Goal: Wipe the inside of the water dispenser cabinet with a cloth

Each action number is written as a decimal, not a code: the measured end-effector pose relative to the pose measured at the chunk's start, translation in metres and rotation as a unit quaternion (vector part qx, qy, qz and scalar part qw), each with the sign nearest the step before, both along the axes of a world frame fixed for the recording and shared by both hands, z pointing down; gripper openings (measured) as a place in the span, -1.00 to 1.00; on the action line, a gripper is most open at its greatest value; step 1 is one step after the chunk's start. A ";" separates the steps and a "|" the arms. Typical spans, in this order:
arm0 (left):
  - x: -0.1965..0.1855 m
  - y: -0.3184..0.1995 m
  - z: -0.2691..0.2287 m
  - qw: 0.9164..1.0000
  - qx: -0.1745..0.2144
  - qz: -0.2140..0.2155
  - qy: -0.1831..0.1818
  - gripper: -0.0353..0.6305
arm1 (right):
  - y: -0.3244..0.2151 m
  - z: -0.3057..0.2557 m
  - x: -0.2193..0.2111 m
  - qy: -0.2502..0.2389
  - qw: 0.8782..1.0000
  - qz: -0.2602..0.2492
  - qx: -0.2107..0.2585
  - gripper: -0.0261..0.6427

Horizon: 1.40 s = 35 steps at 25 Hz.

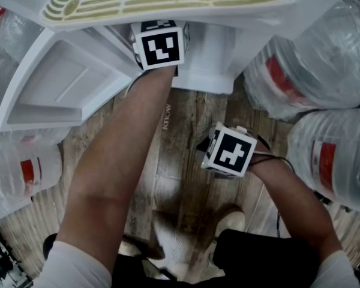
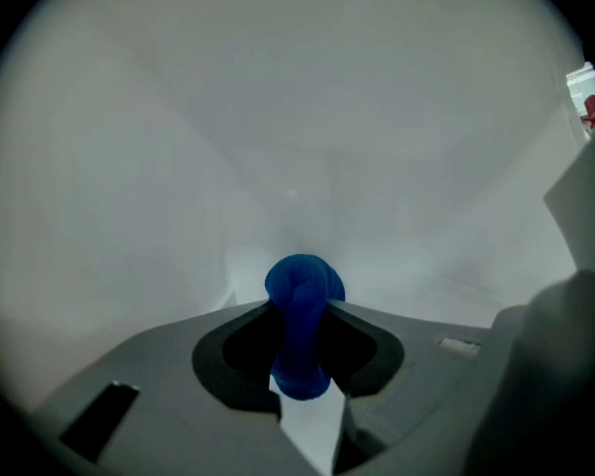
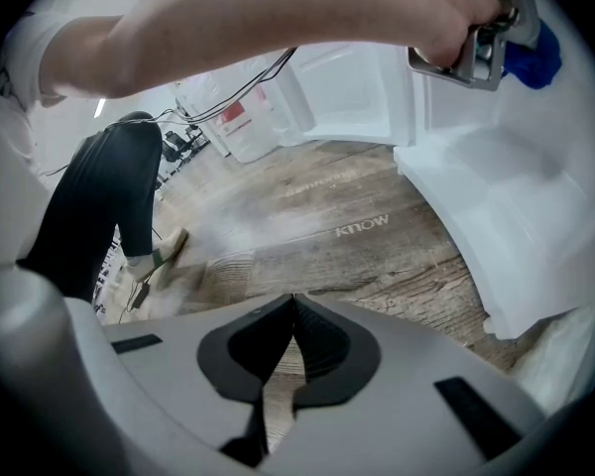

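The left gripper (image 2: pixel 299 315) is pinching the blue cloth (image 2: pixel 304 284) inside the white cabinet (image 2: pixel 278 117), at 12 o'clock in the head view. The right gripper (image 3: pixel 290 310), at 5 o'clock from it, is pressing its empty jaws together over the floor (image 3: pixel 327 236).

Water jugs (image 1: pixel 312 71) crowd the right; the open cabinet door (image 1: pixel 54 83) blocks the left. Wooden floor (image 1: pixel 186 179) between them lies passable.

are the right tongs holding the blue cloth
No, the right tongs are shut and empty; the left tongs pinch the blue cloth.
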<state>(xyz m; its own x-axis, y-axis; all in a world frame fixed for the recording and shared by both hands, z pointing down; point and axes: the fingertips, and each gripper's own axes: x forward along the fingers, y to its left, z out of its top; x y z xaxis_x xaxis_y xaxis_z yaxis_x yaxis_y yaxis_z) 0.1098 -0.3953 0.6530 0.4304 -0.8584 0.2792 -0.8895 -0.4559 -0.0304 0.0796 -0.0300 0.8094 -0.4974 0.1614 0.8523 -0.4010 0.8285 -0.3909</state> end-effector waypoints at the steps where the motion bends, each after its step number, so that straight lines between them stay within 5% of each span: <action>1: 0.001 -0.002 0.004 1.000 -0.005 -0.002 -0.002 -0.60 | 0.001 0.001 0.000 0.000 1.000 0.000 -0.001 -0.92; 14: -0.023 0.002 0.082 0.988 -0.117 -0.070 -0.066 -0.61 | 0.003 0.001 0.002 -0.001 1.000 -0.001 -0.001 -0.92; 20: -0.026 0.011 0.074 0.988 -0.115 -0.100 -0.021 -0.61 | 0.000 -0.001 0.000 -0.002 1.000 -0.001 0.001 -0.92; 35: -0.074 0.061 0.084 0.963 -0.153 -0.214 0.054 -0.61 | -0.002 0.000 -0.002 -0.003 1.000 0.003 0.000 -0.92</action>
